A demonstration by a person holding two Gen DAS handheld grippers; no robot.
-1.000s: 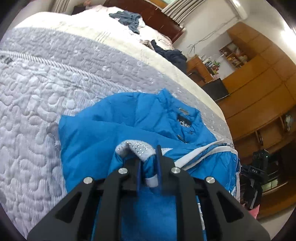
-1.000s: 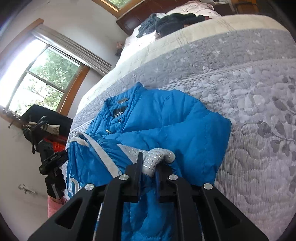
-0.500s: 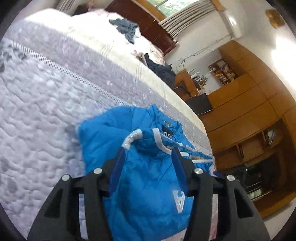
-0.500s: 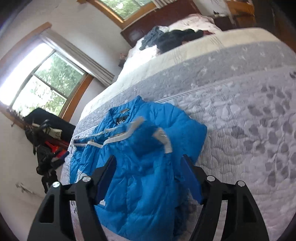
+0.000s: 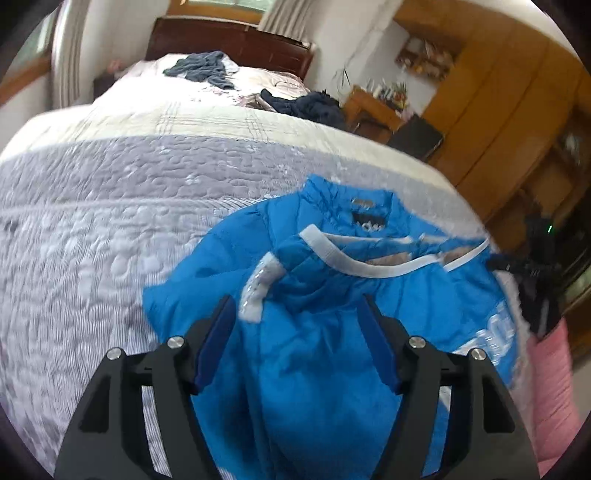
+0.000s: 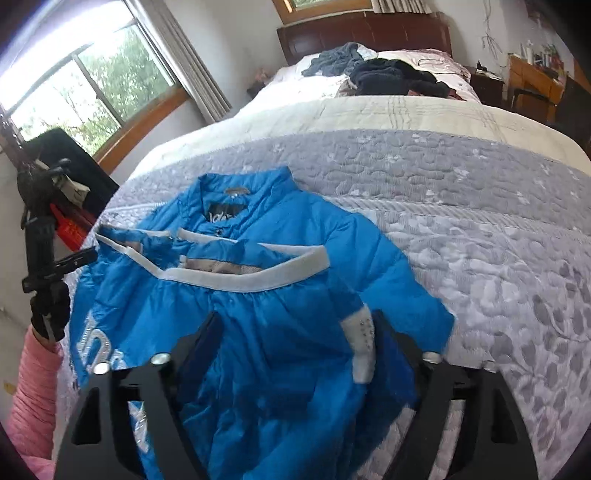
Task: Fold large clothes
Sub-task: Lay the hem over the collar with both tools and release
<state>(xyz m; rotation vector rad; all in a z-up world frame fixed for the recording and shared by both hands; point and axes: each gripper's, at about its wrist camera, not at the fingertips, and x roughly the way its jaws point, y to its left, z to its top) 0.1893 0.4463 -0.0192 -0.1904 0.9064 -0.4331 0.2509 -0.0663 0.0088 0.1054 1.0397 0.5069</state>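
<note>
A bright blue padded jacket lies on the grey quilted bedspread, its lower half folded up so the white hem band lies just below the collar. One white cuff rests on the fold. My left gripper hovers open above the jacket, nothing between its fingers. In the right wrist view the same jacket shows its hem band and a white cuff. My right gripper is open over it and holds nothing.
Dark and grey-blue clothes are heaped near the wooden headboard. A black tripod stands beside the bed under the window. Wooden cabinets line the other side. Pink cloth lies at the bed's edge.
Both grippers were shut on the jacket's cuffs a second ago; they let go, opened wide and drew back. The folded-up half now rests on the jacket.
</note>
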